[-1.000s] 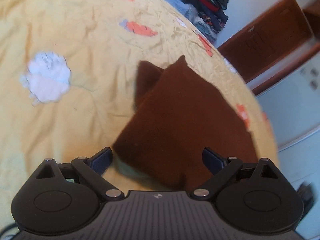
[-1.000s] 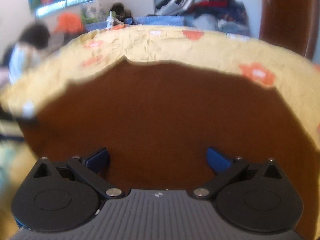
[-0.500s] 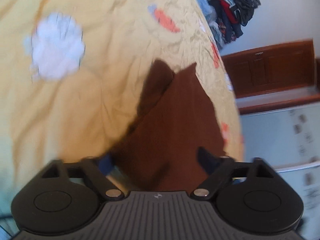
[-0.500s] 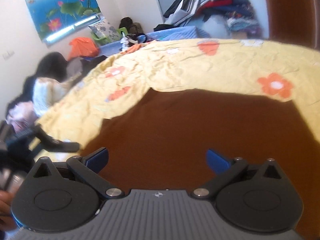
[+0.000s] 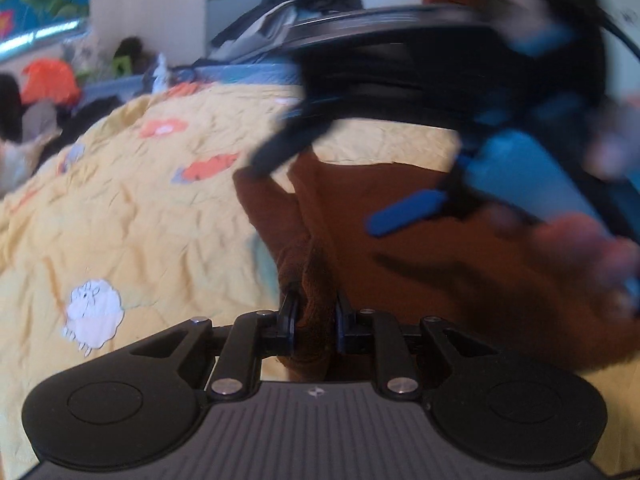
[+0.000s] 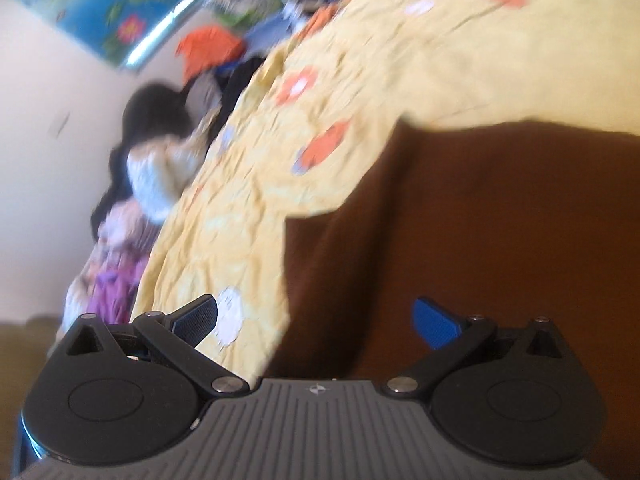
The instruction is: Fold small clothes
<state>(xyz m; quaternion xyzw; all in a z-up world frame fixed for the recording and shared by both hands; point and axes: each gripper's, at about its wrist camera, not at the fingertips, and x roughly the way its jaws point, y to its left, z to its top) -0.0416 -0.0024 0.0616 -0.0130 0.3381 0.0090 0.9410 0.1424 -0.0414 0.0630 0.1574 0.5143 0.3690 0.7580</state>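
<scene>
A brown garment [image 5: 420,280] lies spread on the yellow flowered bedsheet [image 5: 140,220]. My left gripper [image 5: 314,308] has its jaws closing, and the pads pinch a bunched fold at the garment's left edge. In the left wrist view my right gripper [image 5: 328,192] hovers blurred over the cloth at upper right, held by a hand [image 5: 592,248]. From the right wrist view the right gripper [image 6: 316,314] stands open above the garment's [image 6: 480,220] left edge, with nothing pressed between its fingers. The bedsheet [image 6: 400,60] fills the space beyond.
A heap of dark clothes [image 5: 312,8] is piled past the bed's far side. A person [image 6: 160,160] sits by the bed's left side, near an orange bundle [image 6: 208,48] and a flower picture [image 6: 112,8] on the wall.
The left jaws have closed from wide apart onto a fold of the brown cloth, and the left gripper rolled. The right gripper rolled and lifted, staying open, and now appears in the left view.
</scene>
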